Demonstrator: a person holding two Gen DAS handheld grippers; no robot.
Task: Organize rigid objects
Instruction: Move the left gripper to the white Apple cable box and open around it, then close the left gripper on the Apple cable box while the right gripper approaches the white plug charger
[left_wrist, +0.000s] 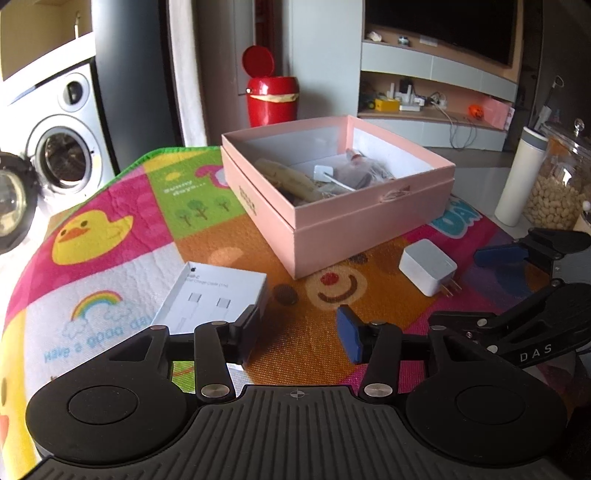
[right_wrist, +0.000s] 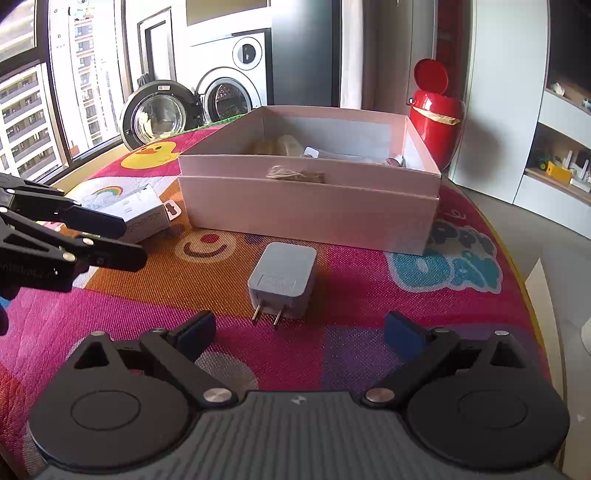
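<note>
Directly ahead of the right tool (right_wrist: 299, 330), just beyond its spread, empty fingers, lies the white power adapter (right_wrist: 283, 278) on the colourful mat (right_wrist: 369, 295) covering the tabletop. Its long axis runs near to far, prongs pointing back at the tool. The right hand is plainly nearer. Left of it, the left tool (left_wrist: 295, 332) is also released and empty, its left finger beside the white cable box (left_wrist: 212, 297). Beyond both stands the open pink box (right_wrist: 314, 206), already holding items; nothing blocks the way to the adapter.
</note>
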